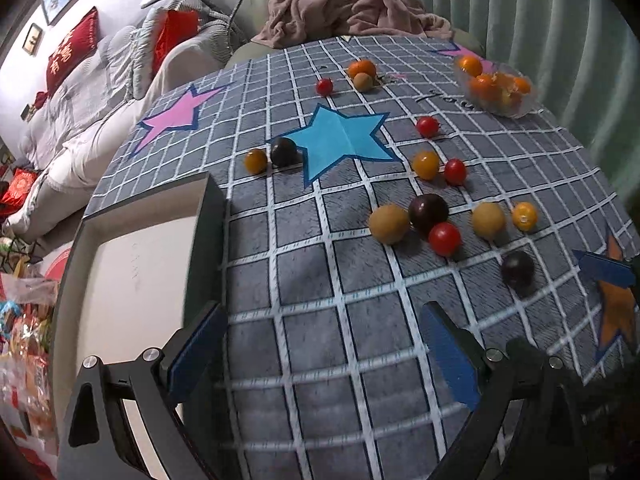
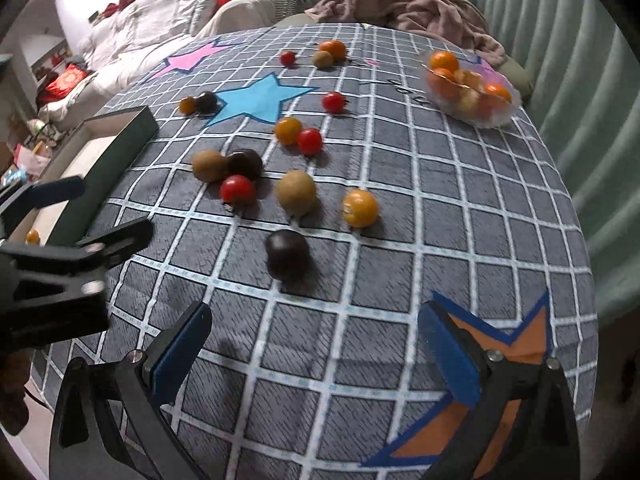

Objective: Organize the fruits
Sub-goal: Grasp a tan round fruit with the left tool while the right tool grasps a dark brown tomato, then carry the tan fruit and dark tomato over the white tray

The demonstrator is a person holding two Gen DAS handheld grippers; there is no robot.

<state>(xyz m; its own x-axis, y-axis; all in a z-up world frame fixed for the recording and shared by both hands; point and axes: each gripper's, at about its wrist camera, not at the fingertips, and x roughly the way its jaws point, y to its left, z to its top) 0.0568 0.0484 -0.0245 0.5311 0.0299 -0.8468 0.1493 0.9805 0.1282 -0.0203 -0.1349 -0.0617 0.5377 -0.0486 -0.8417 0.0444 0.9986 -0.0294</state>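
Several small fruits lie scattered on the grey checked tablecloth [image 1: 320,340]: red tomatoes, yellow tomatoes, dark plums and tan longans. My left gripper [image 1: 324,344] is open and empty above bare cloth, beside the dark-walled box [image 1: 140,248]. My right gripper [image 2: 316,344] is open and empty, just short of a dark plum [image 2: 287,254]. The same plum [image 1: 518,268] shows in the left view. One small yellow fruit [image 2: 33,236] lies in the box [image 2: 116,148]. The left gripper's fingers [image 2: 116,240] show at the left of the right view.
A clear plastic bowl [image 1: 496,84] of oranges stands at the far right of the table [image 2: 472,88]. Coloured stars are printed on the cloth. A pink blanket [image 1: 352,8] lies on the sofa behind. Beds and clutter are to the left.
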